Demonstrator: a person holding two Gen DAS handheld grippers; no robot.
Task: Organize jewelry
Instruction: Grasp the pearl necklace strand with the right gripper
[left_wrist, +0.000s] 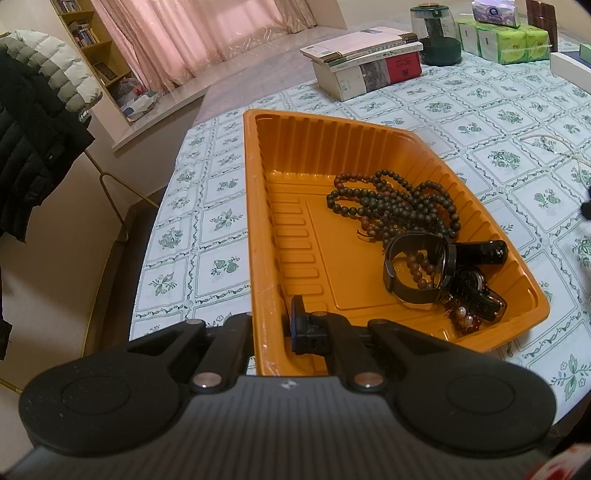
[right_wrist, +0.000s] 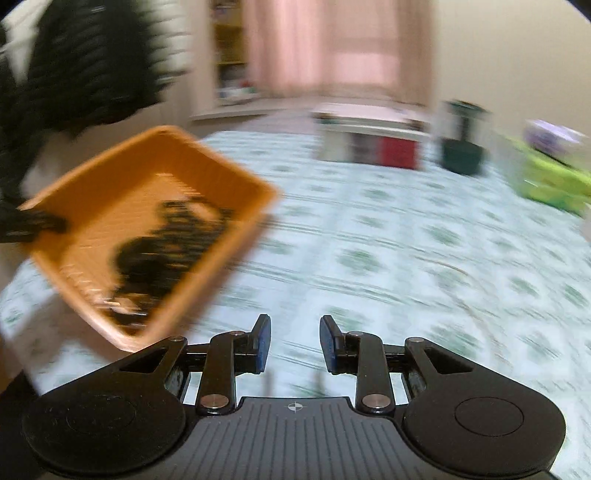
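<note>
one orange tray (left_wrist: 258, 229), two stacked books (left_wrist: 365, 62), one black watch (left_wrist: 413, 269)

A table (left_wrist: 480, 122) in a floral cloth bears an orange tray (left_wrist: 258, 206), stacked books (left_wrist: 369, 62) and tissue packs (left_wrist: 506, 40).

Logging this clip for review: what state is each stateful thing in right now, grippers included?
Left gripper: shut on the near wall of the orange plastic tray.
Right gripper: open, empty, over the tablecloth.
Orange plastic tray: on the table, upright.
Dark wooden bead strands: piled in the tray.
Black watch strap: looped, in the tray.
Stacked books: closed.
</note>
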